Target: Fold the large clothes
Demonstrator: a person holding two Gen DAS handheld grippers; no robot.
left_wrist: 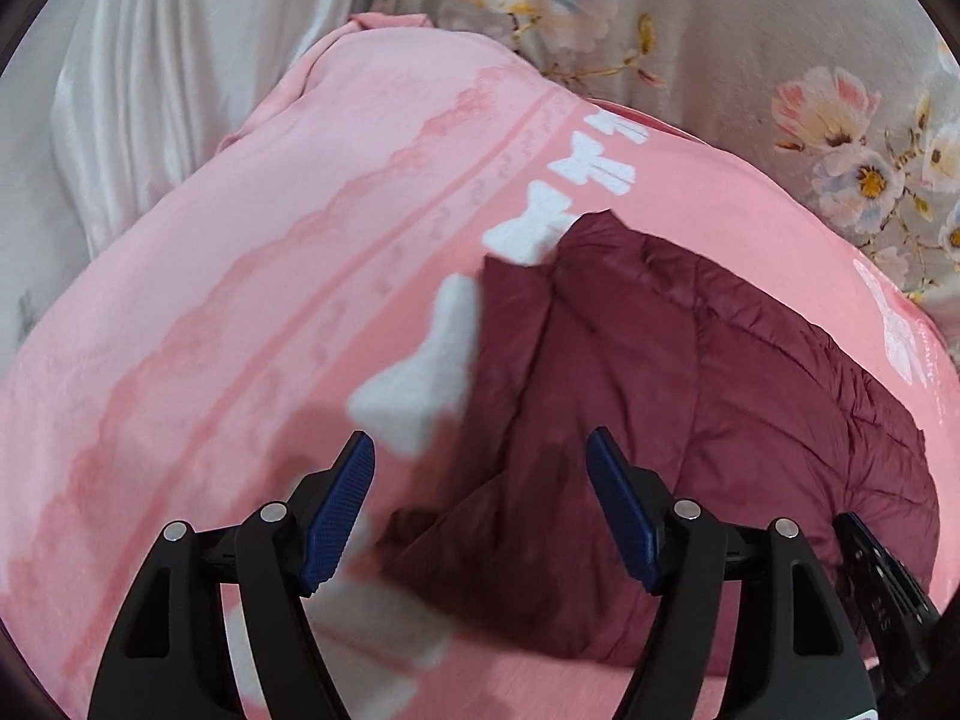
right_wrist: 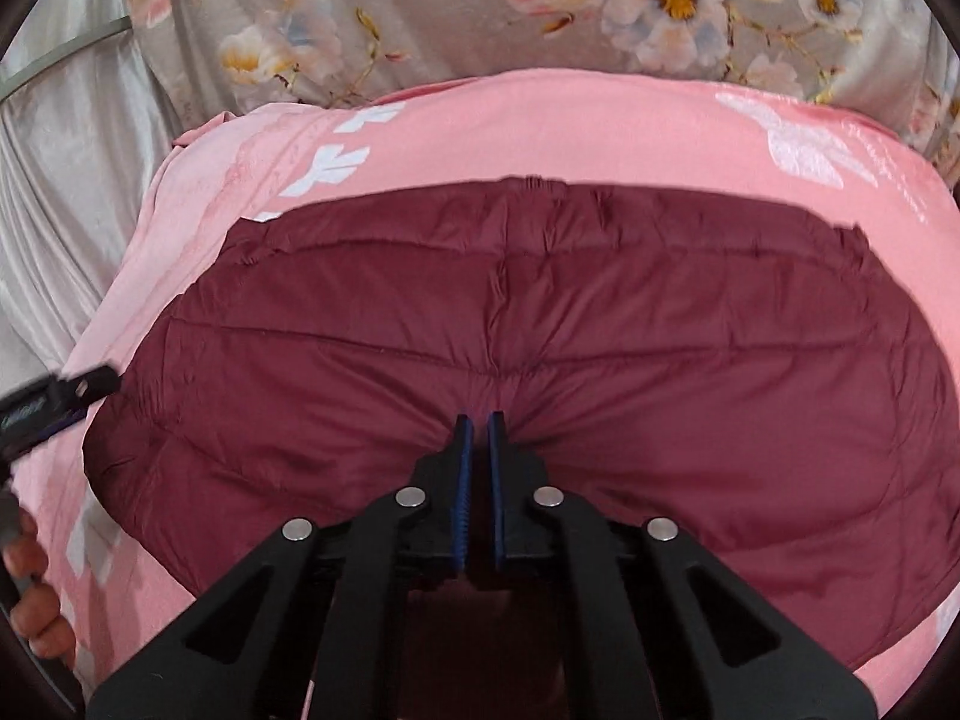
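Up front, R gripper [right_wrist: 479, 420] pads pinching maroon jacket [right_wrist: 540, 330].

Maroon quilted jacket [right_wrist: 540, 312], pink bow-print blanket [left_wrist: 240, 300], grey floral sheet [right_wrist: 420, 18]

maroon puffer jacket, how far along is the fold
Done: the maroon puffer jacket already lies as a compact folded block on the pink blanket. In hand: the right hand-held gripper is shut on a pinch of its near edge, puckering the fabric, while the left hand-held gripper is open above the jacket's end. Left: probably one more fold or smoothing, then release.
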